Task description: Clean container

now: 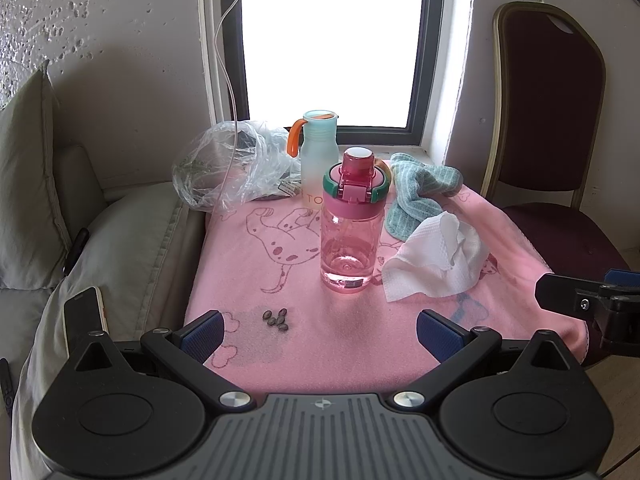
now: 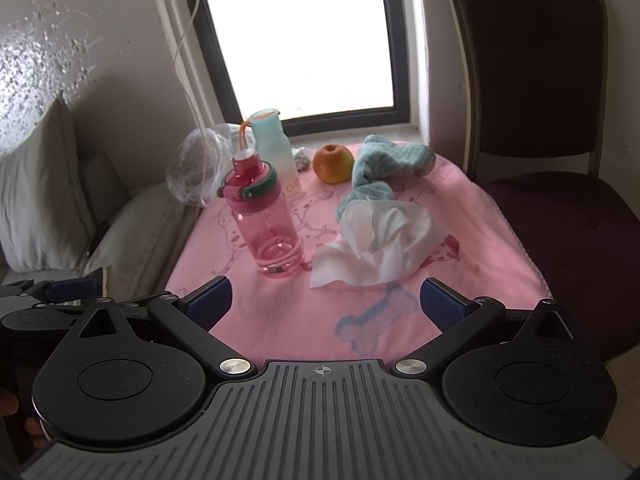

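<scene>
A pink transparent bottle (image 1: 352,220) with a pink and green lid stands upright on the pink blanket (image 1: 320,344); it also shows in the right wrist view (image 2: 268,224). A crumpled white tissue (image 1: 436,260) lies to its right, and it shows in the right wrist view (image 2: 376,244). My left gripper (image 1: 320,332) is open and empty, short of the bottle. My right gripper (image 2: 326,300) is open and empty, short of the tissue.
A frosted bottle (image 1: 318,152) with an orange strap stands behind the pink one. A teal cloth (image 2: 384,164), an apple (image 2: 333,163) and a plastic bag (image 1: 236,164) lie at the back. Small seeds (image 1: 277,319) lie on the blanket. A phone (image 1: 84,312) rests on the left cushion. A chair (image 2: 560,208) stands on the right.
</scene>
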`<action>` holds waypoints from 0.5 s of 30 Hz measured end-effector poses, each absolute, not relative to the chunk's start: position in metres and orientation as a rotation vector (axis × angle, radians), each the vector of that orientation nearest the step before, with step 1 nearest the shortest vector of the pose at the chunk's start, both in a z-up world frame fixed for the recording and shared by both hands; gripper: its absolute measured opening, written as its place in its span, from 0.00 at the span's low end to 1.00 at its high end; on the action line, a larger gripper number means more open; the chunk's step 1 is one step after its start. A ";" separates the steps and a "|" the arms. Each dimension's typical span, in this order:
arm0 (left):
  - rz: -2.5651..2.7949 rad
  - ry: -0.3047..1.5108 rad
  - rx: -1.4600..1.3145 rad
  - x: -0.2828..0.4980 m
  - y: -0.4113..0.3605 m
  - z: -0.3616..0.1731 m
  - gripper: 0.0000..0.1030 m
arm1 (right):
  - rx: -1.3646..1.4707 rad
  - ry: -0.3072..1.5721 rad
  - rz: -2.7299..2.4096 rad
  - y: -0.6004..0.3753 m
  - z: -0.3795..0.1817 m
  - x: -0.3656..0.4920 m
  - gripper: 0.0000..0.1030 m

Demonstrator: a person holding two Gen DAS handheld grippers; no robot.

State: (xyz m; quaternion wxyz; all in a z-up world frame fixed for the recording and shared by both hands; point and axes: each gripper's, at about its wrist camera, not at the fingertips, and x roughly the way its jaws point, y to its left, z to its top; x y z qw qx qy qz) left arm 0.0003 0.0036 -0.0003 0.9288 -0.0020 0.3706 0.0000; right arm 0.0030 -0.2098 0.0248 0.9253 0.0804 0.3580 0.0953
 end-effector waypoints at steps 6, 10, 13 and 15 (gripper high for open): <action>0.000 0.757 0.002 0.001 0.003 0.000 0.99 | 0.164 0.745 0.196 -0.205 0.025 0.004 1.00; 0.001 0.756 0.004 0.000 0.002 -0.001 0.99 | 0.164 0.740 0.203 -0.209 0.024 0.005 1.00; 0.000 0.755 0.005 -0.002 0.001 -0.002 0.99 | 0.157 0.739 0.203 -0.209 0.025 0.004 1.00; -0.001 0.754 0.005 -0.004 0.000 -0.003 0.99 | 0.157 0.740 0.203 -0.209 0.025 0.005 1.00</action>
